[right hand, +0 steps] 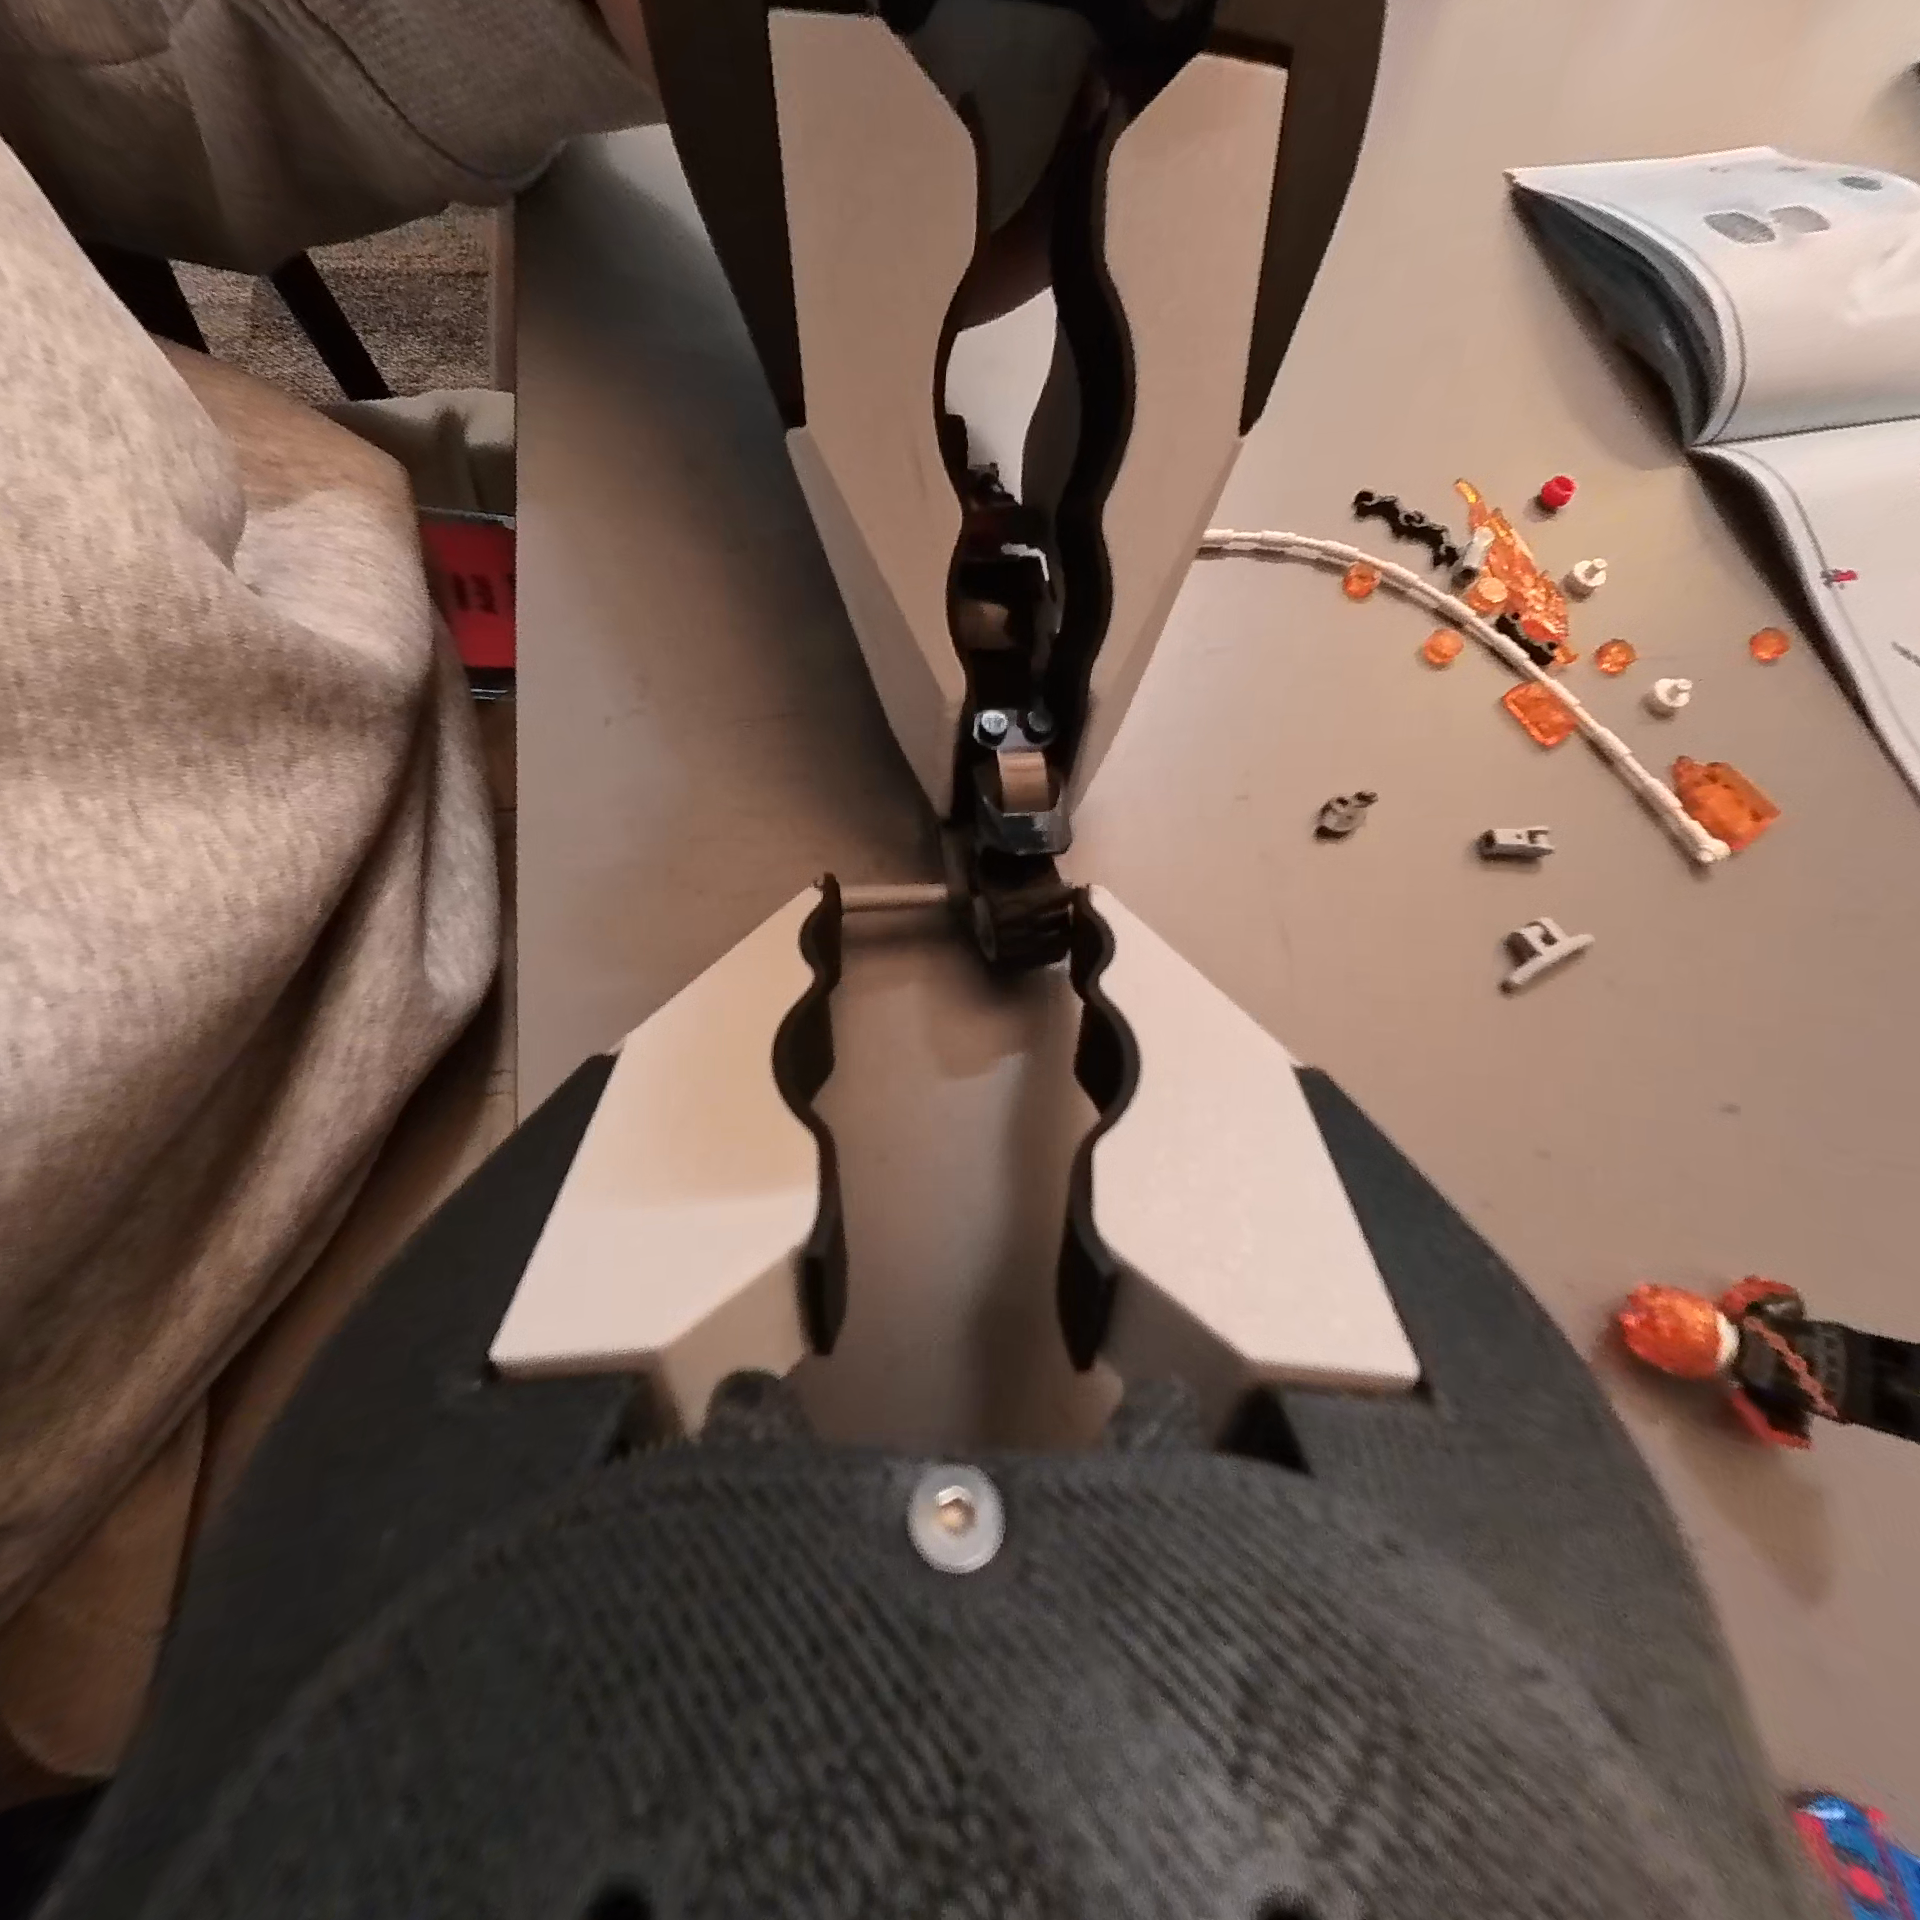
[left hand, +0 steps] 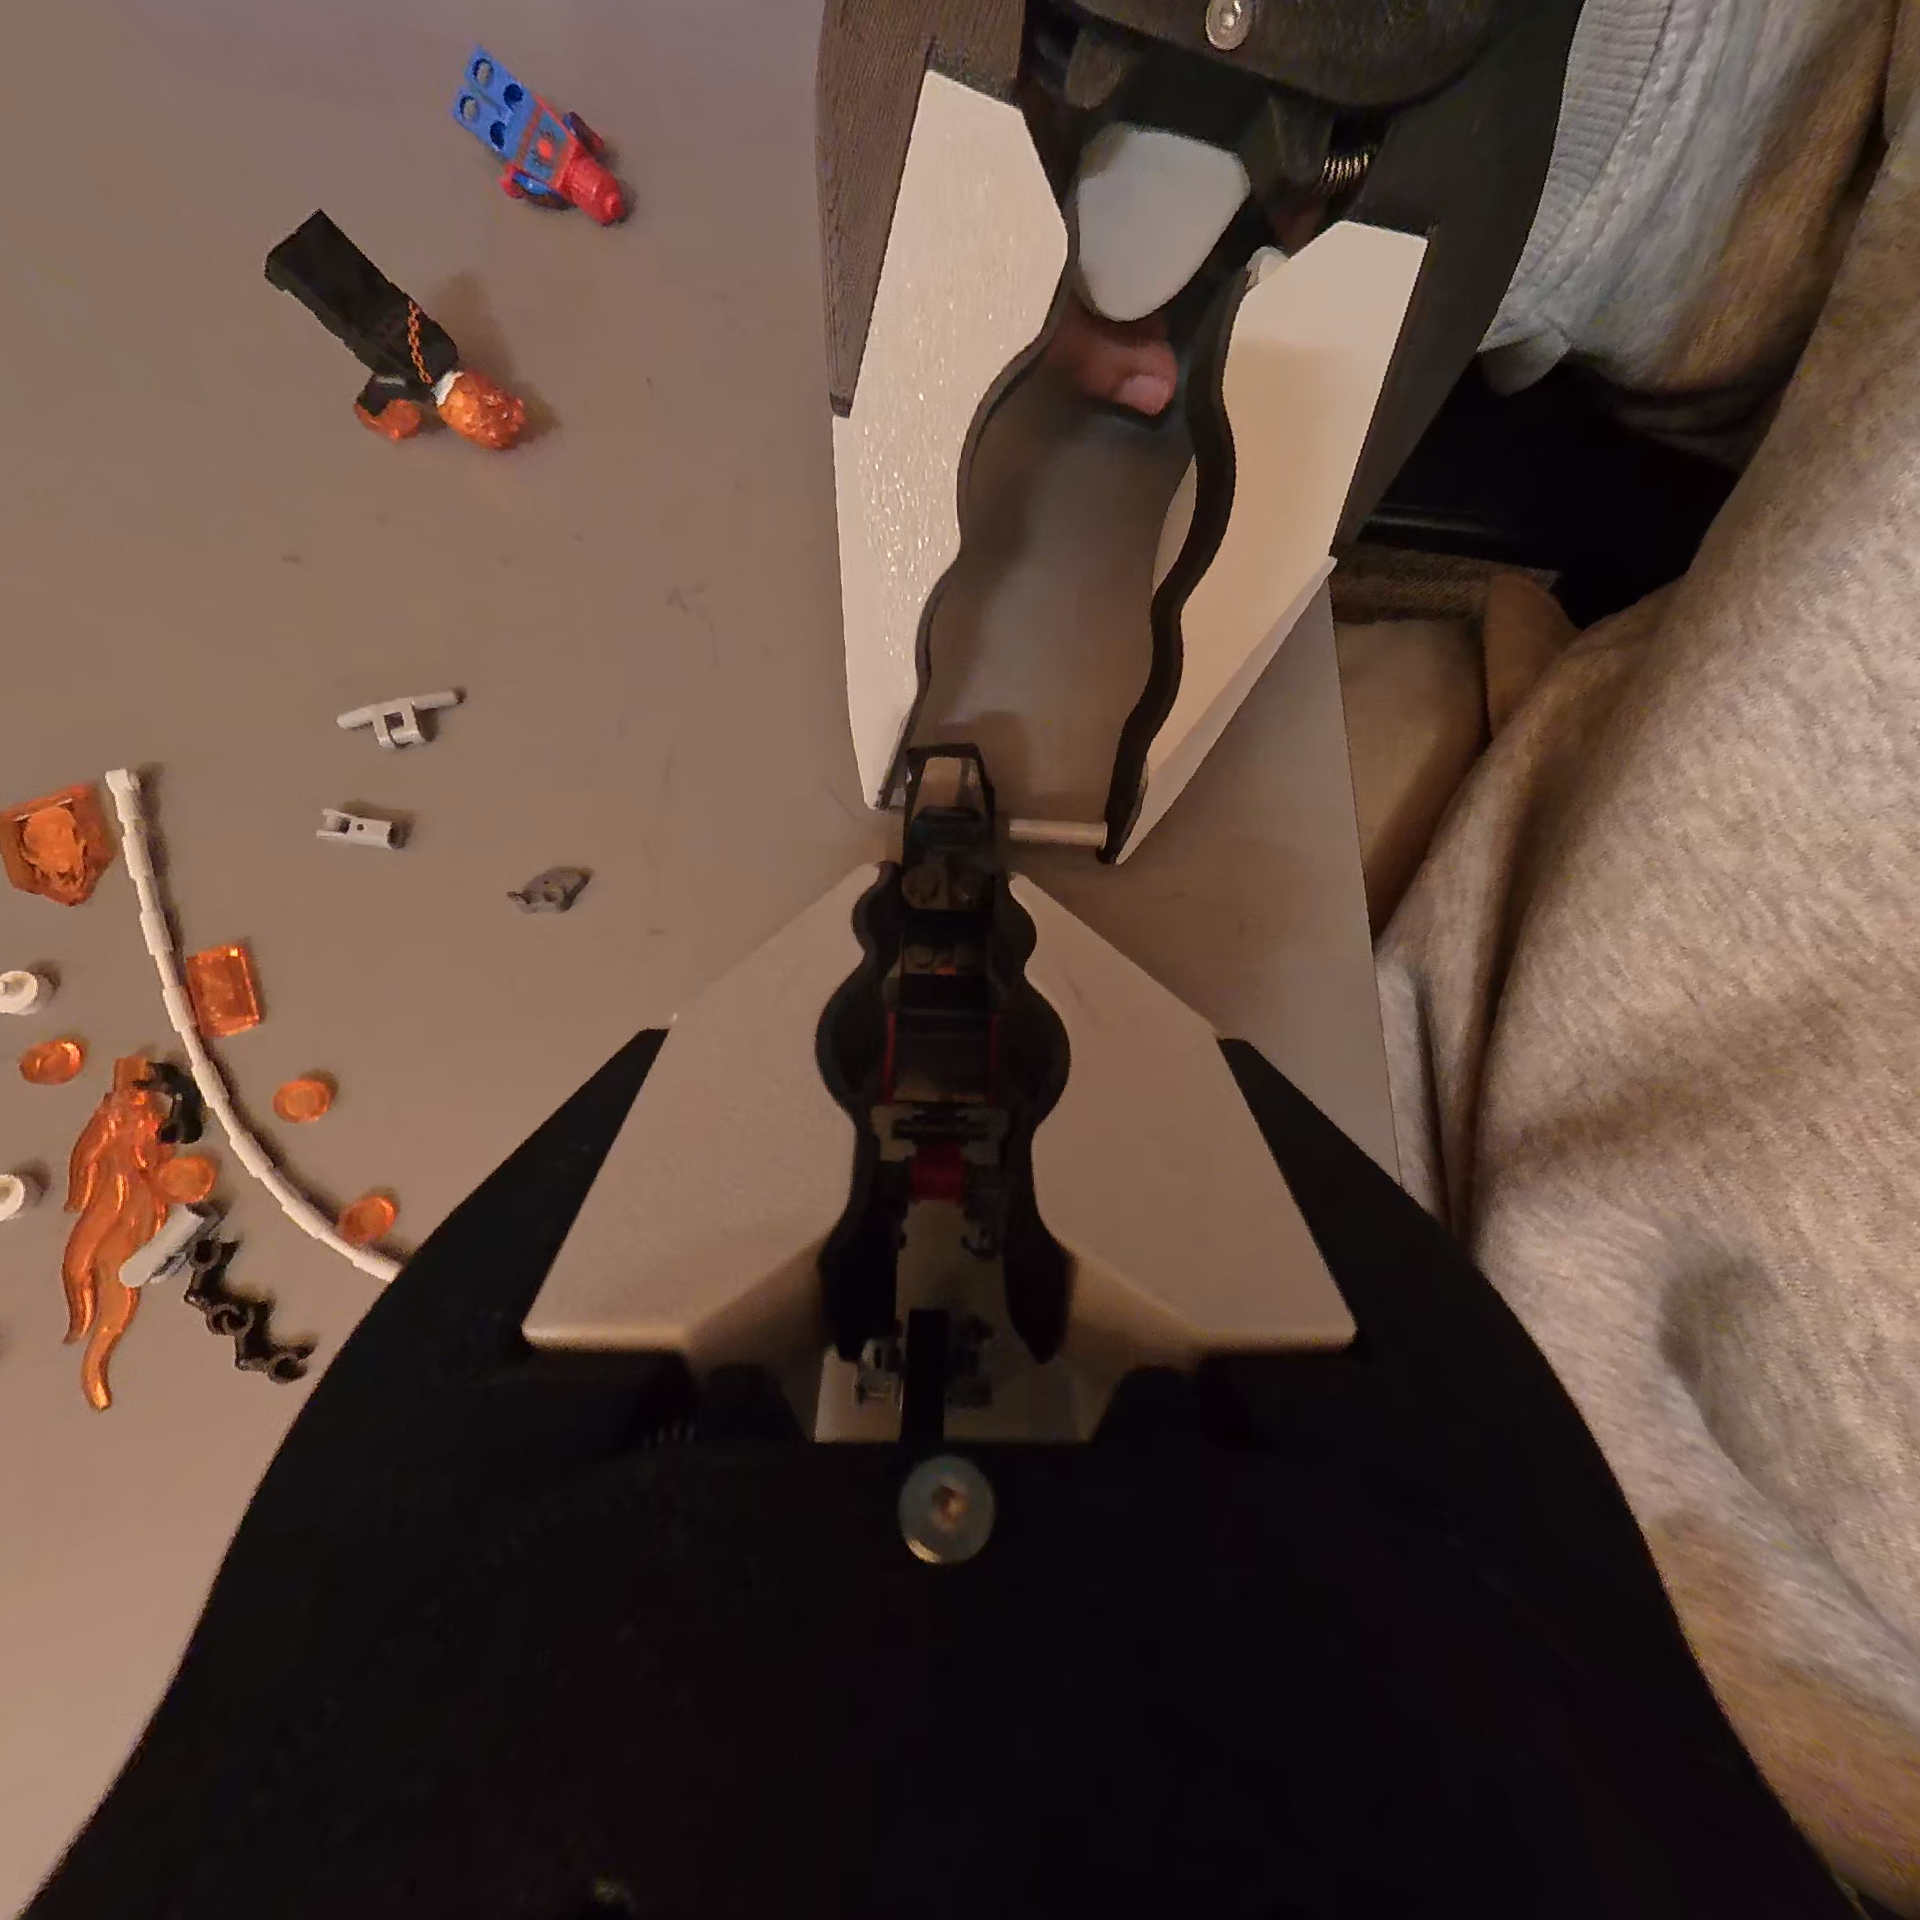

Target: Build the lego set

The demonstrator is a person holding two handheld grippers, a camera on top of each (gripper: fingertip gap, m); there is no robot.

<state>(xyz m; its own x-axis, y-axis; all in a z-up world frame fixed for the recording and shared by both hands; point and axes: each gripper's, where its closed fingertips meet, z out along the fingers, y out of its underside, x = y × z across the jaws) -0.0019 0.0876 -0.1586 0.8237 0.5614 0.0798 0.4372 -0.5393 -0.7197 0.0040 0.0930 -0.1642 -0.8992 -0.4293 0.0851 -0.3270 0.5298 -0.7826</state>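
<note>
My left gripper [left hand: 948, 883] is shut on a black Lego assembly [left hand: 940, 1039] with red and grey parts that runs along its fingers and sticks out past the tips. My right gripper [left hand: 997, 831] faces it from the top of the left wrist view. In the right wrist view my right gripper [right hand: 951, 904] clamps a light grey axle pin [right hand: 894, 899] end-on against the black round end of the assembly [right hand: 1023, 925]. The pin also shows in the left wrist view [left hand: 1055, 831]. The left gripper [right hand: 1008, 810] comes in from above there.
Loose parts lie on the beige table [left hand: 623, 520]: orange flame piece [left hand: 114, 1216], white curved hose [left hand: 177, 1029], black chain [left hand: 244, 1320], small grey parts [left hand: 400, 717], a black flame-headed minifigure [left hand: 405, 332], a blue-red minifigure [left hand: 540, 145]. An open booklet [right hand: 1766, 291] lies far right. The table edge [left hand: 1351, 831] and a person's grey clothing [left hand: 1662, 1143] are close.
</note>
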